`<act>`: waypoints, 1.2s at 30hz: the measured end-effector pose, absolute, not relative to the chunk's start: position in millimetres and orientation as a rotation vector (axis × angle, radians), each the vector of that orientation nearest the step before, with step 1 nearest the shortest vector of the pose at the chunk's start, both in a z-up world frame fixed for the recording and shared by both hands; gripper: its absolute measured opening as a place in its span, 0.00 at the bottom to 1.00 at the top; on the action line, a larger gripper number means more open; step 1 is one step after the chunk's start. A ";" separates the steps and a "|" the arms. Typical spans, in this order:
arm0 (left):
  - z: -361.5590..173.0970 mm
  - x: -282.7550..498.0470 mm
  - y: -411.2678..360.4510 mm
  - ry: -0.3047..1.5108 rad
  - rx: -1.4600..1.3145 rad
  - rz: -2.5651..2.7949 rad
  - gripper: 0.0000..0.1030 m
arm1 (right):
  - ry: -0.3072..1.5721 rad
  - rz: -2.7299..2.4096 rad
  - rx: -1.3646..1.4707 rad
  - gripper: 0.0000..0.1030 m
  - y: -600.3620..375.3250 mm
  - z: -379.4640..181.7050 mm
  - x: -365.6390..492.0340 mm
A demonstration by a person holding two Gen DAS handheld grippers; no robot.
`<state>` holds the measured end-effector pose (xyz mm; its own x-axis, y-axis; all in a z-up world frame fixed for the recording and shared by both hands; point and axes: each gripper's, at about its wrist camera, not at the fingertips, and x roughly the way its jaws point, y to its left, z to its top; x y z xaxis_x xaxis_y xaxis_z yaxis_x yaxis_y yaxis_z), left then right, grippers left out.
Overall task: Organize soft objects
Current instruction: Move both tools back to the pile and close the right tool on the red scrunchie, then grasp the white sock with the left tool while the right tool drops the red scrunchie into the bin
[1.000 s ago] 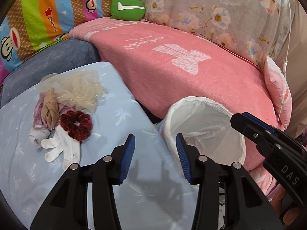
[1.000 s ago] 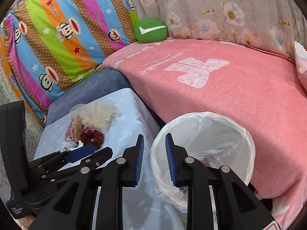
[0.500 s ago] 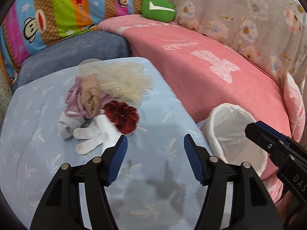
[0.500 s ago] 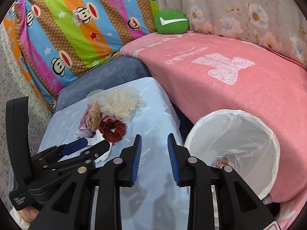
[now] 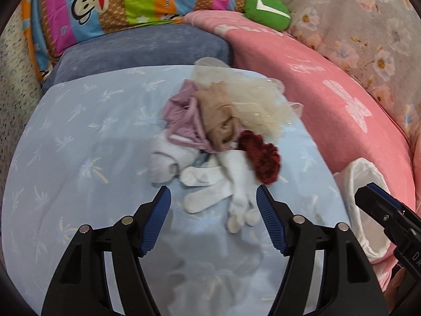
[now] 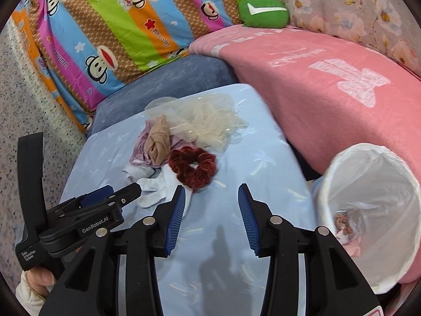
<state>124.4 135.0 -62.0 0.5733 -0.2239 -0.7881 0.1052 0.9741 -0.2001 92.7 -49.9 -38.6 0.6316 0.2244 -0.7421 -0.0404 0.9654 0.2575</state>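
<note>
A pile of soft items lies on the light blue table cover (image 5: 79, 137): a white glove (image 5: 226, 184), a dark red scrunchie (image 5: 263, 158) (image 6: 193, 166), a beige rolled stocking (image 5: 219, 117) (image 6: 158, 142), lilac cloth (image 5: 181, 115), a white sock (image 5: 165, 160) and cream tulle (image 5: 257, 102) (image 6: 208, 121). My left gripper (image 5: 213, 210) is open, its fingers straddling the glove's fingertips. Open as well, my right gripper (image 6: 210, 210) hovers just short of the scrunchie. A white-lined bin (image 6: 368, 210) (image 5: 363, 192) stands to the right, with a small patterned item inside.
A pink blanket (image 6: 329, 79) covers the sofa on the right, with a green cushion (image 6: 263, 10) at the back. A striped cartoon-monkey cushion (image 6: 118, 26) and a blue-grey cushion (image 6: 163, 79) lie behind the table. A hand (image 6: 39, 279) holds the left gripper.
Both grippers swung left, away from the bin and toward the pile. Both jaws opened wider. The left gripper now reaches the glove.
</note>
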 end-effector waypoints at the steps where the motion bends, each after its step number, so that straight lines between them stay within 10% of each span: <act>1: -65.0 127.7 141.5 0.947 -0.142 -0.184 0.63 | 0.885 0.161 0.225 0.40 -43.7 -42.5 98.5; 14: -85.8 164.3 174.5 0.977 -0.170 -0.175 0.62 | 0.968 0.180 0.199 0.40 4.8 -83.1 160.0; 24: -99.3 179.7 181.0 1.019 -0.229 -0.234 0.41 | 1.015 0.155 0.189 0.40 12.0 -108.8 185.6; 36: -88.9 165.2 184.2 0.999 -0.257 -0.253 0.23 | 0.994 0.163 0.174 0.15 10.4 -94.7 167.5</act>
